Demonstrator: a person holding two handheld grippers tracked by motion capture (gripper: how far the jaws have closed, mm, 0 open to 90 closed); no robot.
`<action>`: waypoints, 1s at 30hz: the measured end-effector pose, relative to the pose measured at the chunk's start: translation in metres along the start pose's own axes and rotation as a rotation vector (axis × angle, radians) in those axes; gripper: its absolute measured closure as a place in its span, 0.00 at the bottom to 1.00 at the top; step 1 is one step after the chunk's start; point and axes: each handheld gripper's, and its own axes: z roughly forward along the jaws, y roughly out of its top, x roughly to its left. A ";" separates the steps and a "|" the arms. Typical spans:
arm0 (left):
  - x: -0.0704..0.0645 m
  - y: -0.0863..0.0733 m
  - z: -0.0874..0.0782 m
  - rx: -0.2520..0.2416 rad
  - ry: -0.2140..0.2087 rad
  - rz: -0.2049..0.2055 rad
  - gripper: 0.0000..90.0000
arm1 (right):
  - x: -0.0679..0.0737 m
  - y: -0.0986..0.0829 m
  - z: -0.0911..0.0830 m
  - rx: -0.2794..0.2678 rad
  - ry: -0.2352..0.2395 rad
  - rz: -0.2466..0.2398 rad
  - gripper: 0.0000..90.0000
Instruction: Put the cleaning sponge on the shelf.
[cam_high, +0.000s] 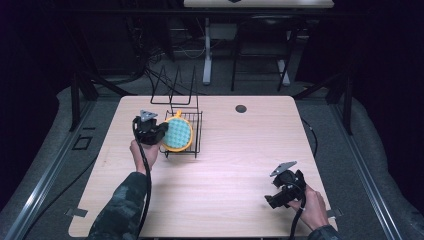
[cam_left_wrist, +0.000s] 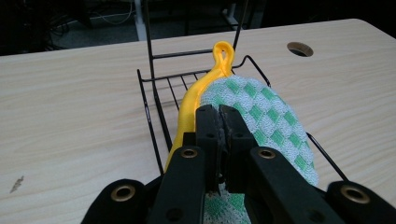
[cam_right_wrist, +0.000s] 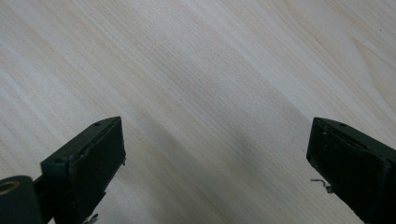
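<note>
Pinching checkered woven pad (cam_left_wrist: 261, 116), left claw (cam_left_wrist: 221, 122).

Pot holder (cam_left_wrist: 261, 112): green-and-white checkered weave, yellow trim and yellow hanging loop (cam_left_wrist: 222, 53). Wire rack (cam_high: 192, 134): black. Desk (cam_high: 240, 165): pale wood grain, one dark round hole (cam_high: 241, 108). Both grippers' jaws black, brass-coloured rivets on left gripper (cam_left_wrist: 219, 140). Sleeve (cam_high: 122, 207): dark camouflage. Floor grey.

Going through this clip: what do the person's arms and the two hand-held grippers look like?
Both are black two-jaw tools. The left hand-held gripper and right hand-held gripper each carry a grey three-cornered plate and trail a black cable. Brass-coloured rivets mark the left one's jaw arms. The left forearm wears a dark camouflage sleeve.
</note>
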 end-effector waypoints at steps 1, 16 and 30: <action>0.000 -0.001 0.001 0.000 0.000 0.003 0.98 | 0.000 0.000 0.000 0.001 0.000 0.000 0.04; -0.003 -0.007 0.018 0.013 0.009 -0.002 0.98 | 0.000 0.000 0.000 0.005 0.001 -0.006 0.04; 0.002 -0.014 0.034 0.005 0.043 -0.059 0.98 | 0.001 0.000 0.001 0.006 0.001 -0.019 0.04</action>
